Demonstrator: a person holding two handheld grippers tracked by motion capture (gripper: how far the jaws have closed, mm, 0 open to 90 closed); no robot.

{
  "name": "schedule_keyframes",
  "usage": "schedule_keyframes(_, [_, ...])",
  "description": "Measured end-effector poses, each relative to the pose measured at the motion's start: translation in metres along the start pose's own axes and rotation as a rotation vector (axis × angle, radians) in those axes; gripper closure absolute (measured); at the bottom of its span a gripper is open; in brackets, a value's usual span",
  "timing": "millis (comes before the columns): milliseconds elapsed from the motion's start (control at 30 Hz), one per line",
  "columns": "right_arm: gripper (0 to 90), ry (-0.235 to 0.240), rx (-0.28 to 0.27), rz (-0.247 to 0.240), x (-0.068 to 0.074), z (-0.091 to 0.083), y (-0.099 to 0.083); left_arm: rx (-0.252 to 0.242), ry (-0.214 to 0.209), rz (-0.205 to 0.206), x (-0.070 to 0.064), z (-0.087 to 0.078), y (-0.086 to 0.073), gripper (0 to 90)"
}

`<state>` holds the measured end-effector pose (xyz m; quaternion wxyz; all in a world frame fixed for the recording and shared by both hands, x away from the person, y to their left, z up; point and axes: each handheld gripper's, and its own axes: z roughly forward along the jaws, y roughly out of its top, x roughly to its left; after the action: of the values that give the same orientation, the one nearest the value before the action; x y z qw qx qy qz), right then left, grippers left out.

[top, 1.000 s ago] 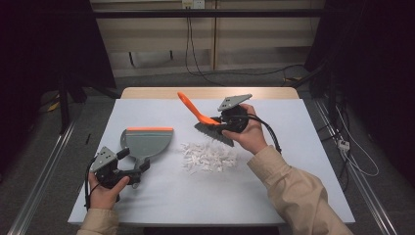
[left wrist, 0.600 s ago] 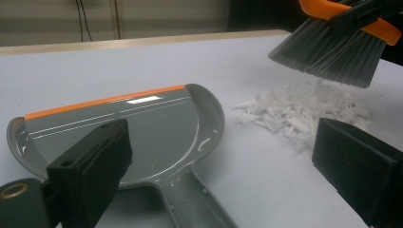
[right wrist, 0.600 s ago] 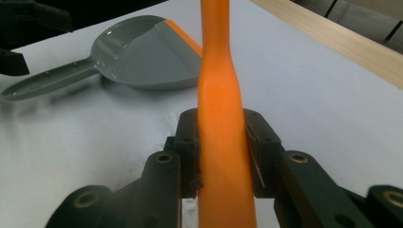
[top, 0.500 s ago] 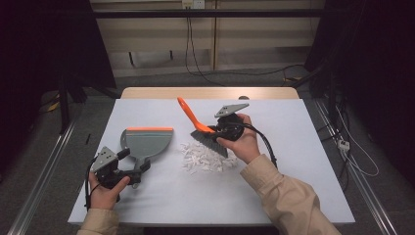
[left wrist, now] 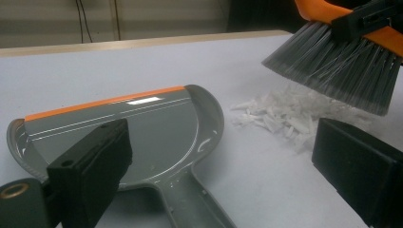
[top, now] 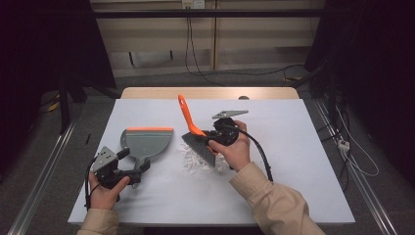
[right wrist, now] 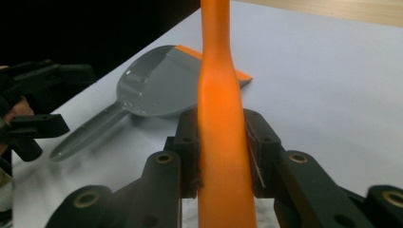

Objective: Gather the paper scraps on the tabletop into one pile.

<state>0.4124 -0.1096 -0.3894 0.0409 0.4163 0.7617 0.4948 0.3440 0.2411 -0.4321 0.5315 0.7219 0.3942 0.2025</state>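
With the brush already over the white paper scraps at centre frame, I want short, low strokes toward the left, bristles grazing the table, so nothing scatters past the dustpan. My right gripper is clamped tight on the orange brush handle, jaws pressing both its sides. My left gripper stands wide, jaws either side of the dustpan handle, gripping nothing; I should close on it and hold the pan's orange lip flat against the table, just left of the scraps.
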Motion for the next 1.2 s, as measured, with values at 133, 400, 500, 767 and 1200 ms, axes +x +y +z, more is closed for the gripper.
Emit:
schedule_keyframes(133, [71.1,-0.002,-0.010,0.049,0.007,0.007,-0.005,-0.001,-0.001,0.002,0.000,0.000,0.000,5.6])
schedule_keyframes(400, [71.2,0.021,0.002,0.123,0.027,0.026,-0.014,-0.001,-0.002,0.005,0.000,0.000,0.000,5.6])
schedule_keyframes(500, [71.1,0.028,0.021,0.149,0.033,0.036,-0.019,0.001,0.000,0.006,0.000,0.000,0.000,5.6])
schedule_keyframes(767, [71.2,-0.052,0.114,0.203,0.016,0.049,-0.031,0.001,0.000,0.011,0.001,-0.001,0.000,5.6])
schedule_keyframes(1200, [71.3,-0.168,0.083,0.245,-0.024,0.001,-0.030,0.009,-0.001,0.018,-0.001,0.003,0.001,5.7])
